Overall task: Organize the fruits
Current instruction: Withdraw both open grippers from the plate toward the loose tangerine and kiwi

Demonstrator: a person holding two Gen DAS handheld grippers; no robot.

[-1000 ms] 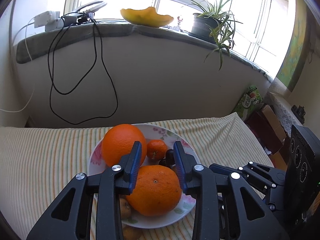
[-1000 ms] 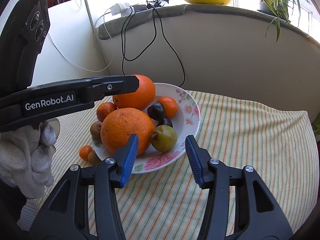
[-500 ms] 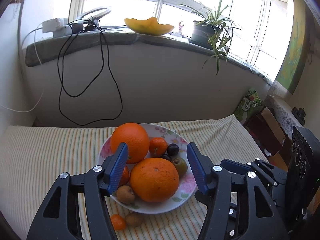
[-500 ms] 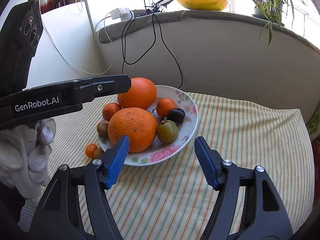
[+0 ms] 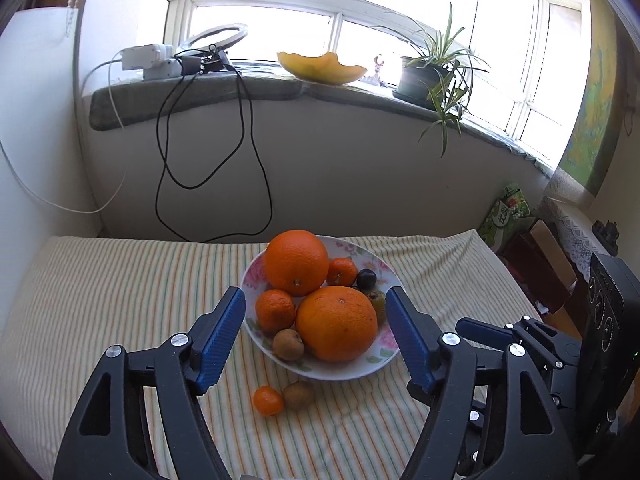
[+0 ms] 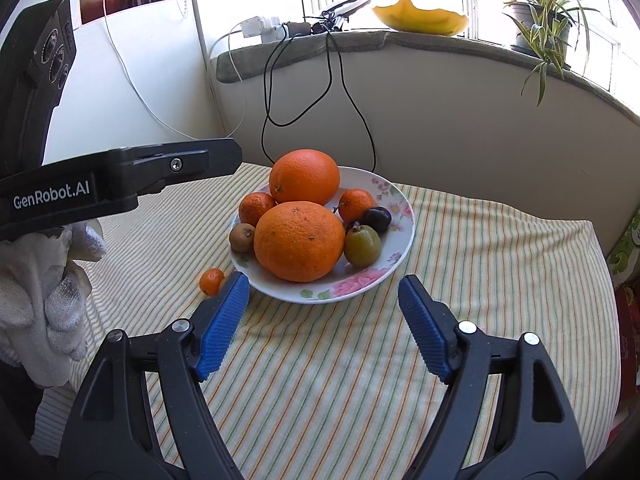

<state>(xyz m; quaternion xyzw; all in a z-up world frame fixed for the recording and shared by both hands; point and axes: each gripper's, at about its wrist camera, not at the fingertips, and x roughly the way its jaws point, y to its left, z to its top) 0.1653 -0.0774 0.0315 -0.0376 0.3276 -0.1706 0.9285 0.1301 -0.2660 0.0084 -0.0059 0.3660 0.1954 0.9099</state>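
Note:
A flowered white plate (image 5: pixel 340 370) (image 6: pixel 396 240) on the striped cloth holds two big oranges (image 5: pixel 337 328) (image 6: pixel 299 241), small tangerines (image 5: pixel 275 310), a brown kiwi (image 5: pixel 288 344), a dark plum (image 6: pixel 378 218) and a green fruit (image 6: pixel 362 245). A small tangerine (image 5: pixel 268 400) (image 6: pixel 211 281) and a kiwi (image 5: pixel 299 395) lie on the cloth by the plate's near rim. My left gripper (image 5: pixel 316 316) hovers in front of the plate, jaws opening, nothing pressed between the pads. My right gripper (image 6: pixel 324 300) hangs short of the plate, jaws opening, empty.
A wall with dangling black cables (image 5: pixel 240 160) rises behind the table. On the sill stand a yellow bowl (image 5: pixel 322 68) and a potted plant (image 5: pixel 432 80). A gloved hand (image 6: pixel 44 292) holds the left gripper's body. Boxes and bags (image 5: pixel 532 248) sit past the table's right edge.
Both grippers opened wide and drew back from the plate, rising slightly. The left one let go of the front orange, which stays on the plate.

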